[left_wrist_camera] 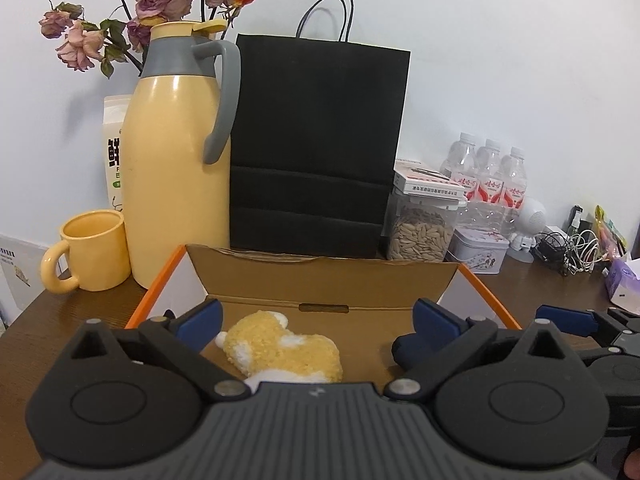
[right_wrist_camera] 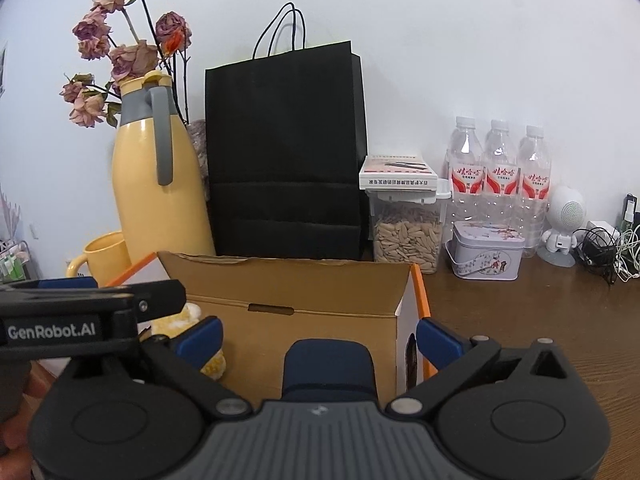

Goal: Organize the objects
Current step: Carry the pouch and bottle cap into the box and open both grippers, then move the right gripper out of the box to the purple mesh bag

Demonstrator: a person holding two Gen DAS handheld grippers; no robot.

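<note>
Both the left gripper (left_wrist_camera: 316, 320) and right gripper (right_wrist_camera: 318, 334) had jaws apart, holding nothing. The yellow plush toy (left_wrist_camera: 280, 348) lay inside the cardboard box (left_wrist_camera: 320, 280), lower centre of frame.

Matt corrugated cardboard box (left_wrist_camera: 320, 280), fluffy plush toy (left_wrist_camera: 280, 346), glossy plastic flask (left_wrist_camera: 176, 168), grained wood table (right_wrist_camera: 540, 320).
</note>
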